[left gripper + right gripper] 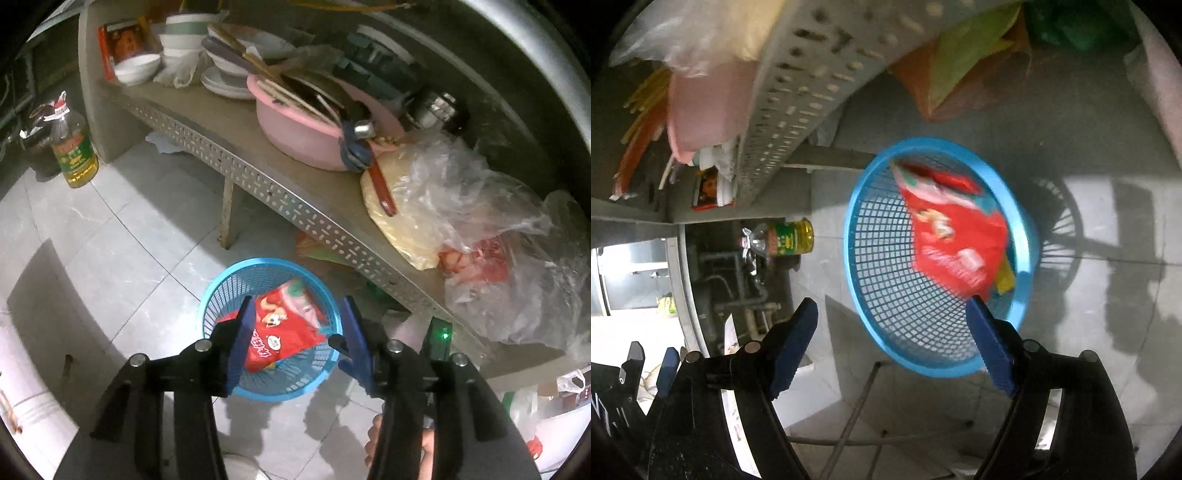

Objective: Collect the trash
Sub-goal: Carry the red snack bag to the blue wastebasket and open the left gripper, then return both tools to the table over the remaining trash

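Note:
A blue mesh basket stands on the tiled floor beside a low shelf. A red snack wrapper lies inside it. My left gripper hangs open just above the basket, its blue fingers either side of the wrapper, holding nothing. In the right wrist view the same basket appears rolled sideways with the red wrapper in it. My right gripper is open and empty, close over the basket's near rim. A yellow scrap shows under the wrapper.
A perforated metal shelf carries a pink basin, white bowls and plastic bags. An oil bottle stands on the floor at left. Orange and green bags lie under the shelf.

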`<state>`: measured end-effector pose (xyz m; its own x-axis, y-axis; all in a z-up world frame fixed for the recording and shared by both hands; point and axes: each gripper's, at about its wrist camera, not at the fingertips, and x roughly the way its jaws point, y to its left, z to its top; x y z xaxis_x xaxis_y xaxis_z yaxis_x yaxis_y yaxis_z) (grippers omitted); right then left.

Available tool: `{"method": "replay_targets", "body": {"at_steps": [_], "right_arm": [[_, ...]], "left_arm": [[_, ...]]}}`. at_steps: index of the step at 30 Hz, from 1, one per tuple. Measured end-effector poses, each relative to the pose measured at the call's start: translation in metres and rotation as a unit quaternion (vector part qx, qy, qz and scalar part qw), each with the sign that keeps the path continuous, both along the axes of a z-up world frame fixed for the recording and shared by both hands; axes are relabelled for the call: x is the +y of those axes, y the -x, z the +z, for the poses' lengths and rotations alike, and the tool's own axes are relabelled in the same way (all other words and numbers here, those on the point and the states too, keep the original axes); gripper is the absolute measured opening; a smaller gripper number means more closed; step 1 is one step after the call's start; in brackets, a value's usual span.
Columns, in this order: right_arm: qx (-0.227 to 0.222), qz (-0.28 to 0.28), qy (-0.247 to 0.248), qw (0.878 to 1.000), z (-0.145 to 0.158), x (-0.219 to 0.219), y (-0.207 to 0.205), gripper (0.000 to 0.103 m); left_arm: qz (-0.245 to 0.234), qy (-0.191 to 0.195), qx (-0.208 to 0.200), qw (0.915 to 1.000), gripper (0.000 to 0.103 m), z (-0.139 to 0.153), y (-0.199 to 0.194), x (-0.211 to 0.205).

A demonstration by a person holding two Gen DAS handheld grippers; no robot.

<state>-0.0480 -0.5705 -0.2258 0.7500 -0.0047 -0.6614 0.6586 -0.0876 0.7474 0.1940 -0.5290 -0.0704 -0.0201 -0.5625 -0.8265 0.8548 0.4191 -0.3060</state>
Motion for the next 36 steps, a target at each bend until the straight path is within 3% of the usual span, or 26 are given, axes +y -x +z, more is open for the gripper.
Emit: {"method": "replay_targets", "body": {"at_steps": [6,13,16,20,24,29,32,36], "right_arm": [[0.007,0.025,0.051,0.998,0.039,0.026,0.004,0.079],[0.014,0.074,0.129,0.989,0.108,0.066,0.010,0.081],[0.022,0.106,0.180,0.978,0.142,0.085,0.012,0.083],[0.027,0.167,0.248,0.954,0.189,0.117,0.008,0.085],[0.004,0.206,0.275,0.939,0.216,0.144,0.006,0.086],[-0.030,0.251,0.265,0.930,0.226,0.175,-0.012,0.087],[-0.046,0.284,0.251,0.924,0.227,0.198,-0.029,0.087],[-0.059,0.327,0.233,0.914,0.227,0.231,-0.053,0.087]], "left_arm": [[0.002,0.018,-0.011,0.9998,0.047,0.040,0.022,0.042],[0.018,0.061,-0.044,0.9970,0.055,0.102,0.055,0.131],[0.033,0.081,-0.054,0.9947,0.059,0.124,0.069,0.177],[0.050,0.103,-0.072,0.9908,0.063,0.142,0.094,0.248],[0.072,0.112,-0.086,0.9874,0.068,0.144,0.117,0.321],[0.145,0.090,-0.103,0.9799,0.069,0.128,0.135,0.412],[0.196,0.076,-0.113,0.9711,0.069,0.119,0.140,0.465],[0.266,0.079,-0.125,0.9526,0.069,0.113,0.138,0.523]]}}
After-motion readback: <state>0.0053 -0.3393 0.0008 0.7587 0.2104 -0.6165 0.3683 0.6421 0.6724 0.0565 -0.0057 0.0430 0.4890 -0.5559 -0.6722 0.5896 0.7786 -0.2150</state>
